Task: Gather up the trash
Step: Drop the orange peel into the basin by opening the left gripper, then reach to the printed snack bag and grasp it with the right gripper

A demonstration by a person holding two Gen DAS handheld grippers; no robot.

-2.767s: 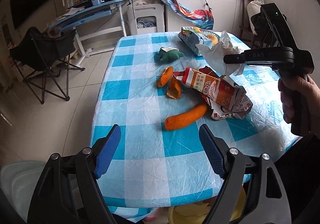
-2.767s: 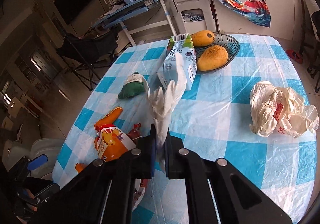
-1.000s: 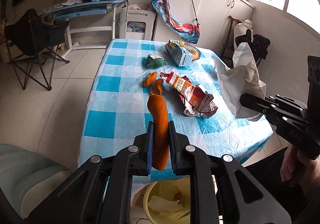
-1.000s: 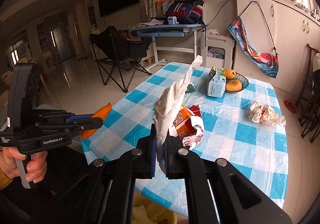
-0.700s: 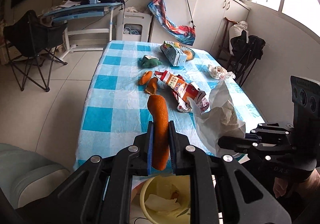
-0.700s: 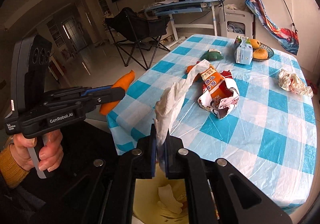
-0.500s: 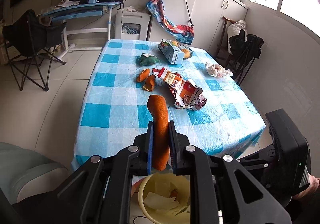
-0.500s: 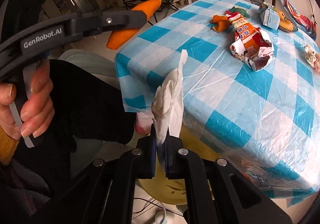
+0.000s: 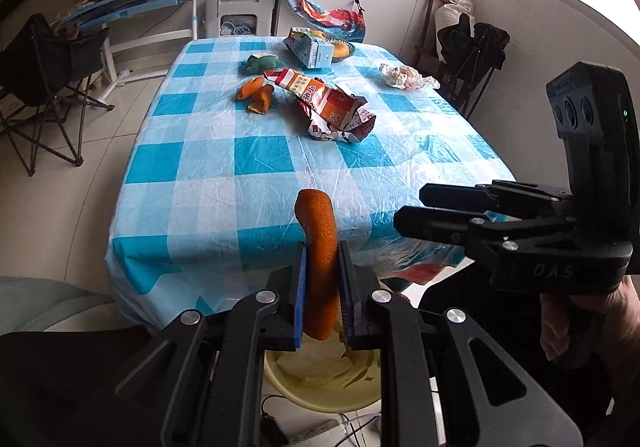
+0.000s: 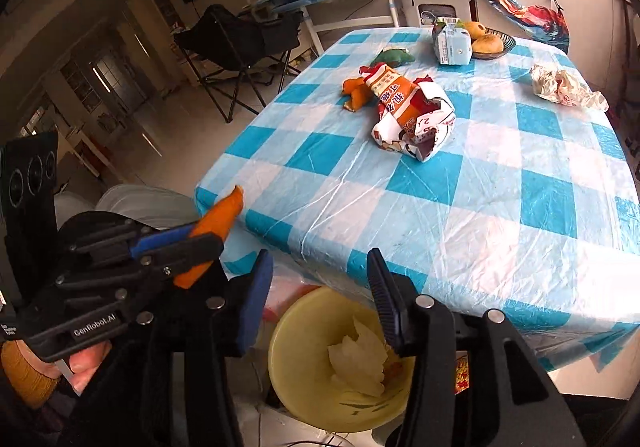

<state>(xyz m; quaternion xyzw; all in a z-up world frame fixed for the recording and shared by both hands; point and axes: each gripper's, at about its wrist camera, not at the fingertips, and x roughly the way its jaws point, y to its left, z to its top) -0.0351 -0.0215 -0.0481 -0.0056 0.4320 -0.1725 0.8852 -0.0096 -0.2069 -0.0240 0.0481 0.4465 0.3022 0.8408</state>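
My left gripper is shut on a long orange peel and holds it upright above the yellow bin at the table's near edge. My right gripper is open and empty above the same yellow bin. A crumpled white tissue lies inside the bin. On the blue checked table lie a torn orange snack bag, two orange peels, a crumpled white wrapper and a green wrapper.
A milk carton and a bowl of mangoes stand at the table's far end. A black folding chair stands on the floor to the left. Cables and a power strip lie by the bin.
My right gripper has opened and the white tissue has dropped into the yellow bin. My left gripper has kept the long peel and moved over the bin.
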